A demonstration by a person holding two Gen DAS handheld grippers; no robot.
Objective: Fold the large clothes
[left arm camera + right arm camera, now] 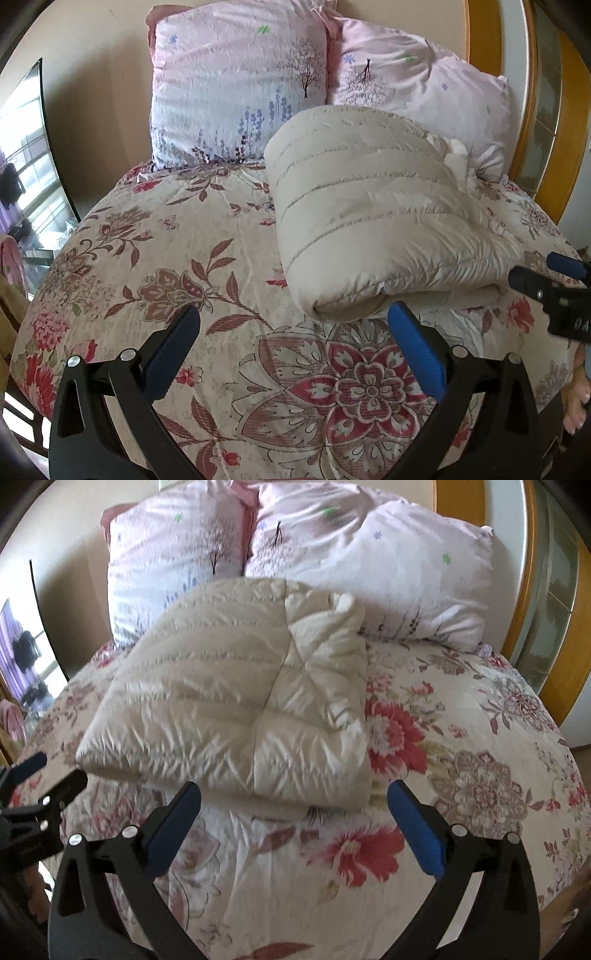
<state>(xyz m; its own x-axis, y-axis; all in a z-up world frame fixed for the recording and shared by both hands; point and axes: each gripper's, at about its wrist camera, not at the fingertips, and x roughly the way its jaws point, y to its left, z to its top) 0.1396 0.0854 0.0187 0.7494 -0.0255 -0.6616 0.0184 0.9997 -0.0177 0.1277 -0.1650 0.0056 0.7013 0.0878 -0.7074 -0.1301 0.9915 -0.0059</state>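
Observation:
A cream quilted puffer garment (373, 214) lies folded into a thick bundle on the floral bedspread (155, 258). It also shows in the right wrist view (229, 709), in the middle of the bed. My left gripper (293, 317) is open and empty, just in front of the bundle's near left corner. My right gripper (293, 794) is open and empty, just in front of the bundle's near edge. The right gripper also shows at the right edge of the left wrist view (554, 291). The left gripper shows at the left edge of the right wrist view (33, 786).
Two pink floral pillows (236, 85) (417, 96) lean against the wall behind the bundle. A wooden frame (532, 110) stands at the right. A dark screen (29, 155) stands at the left of the bed.

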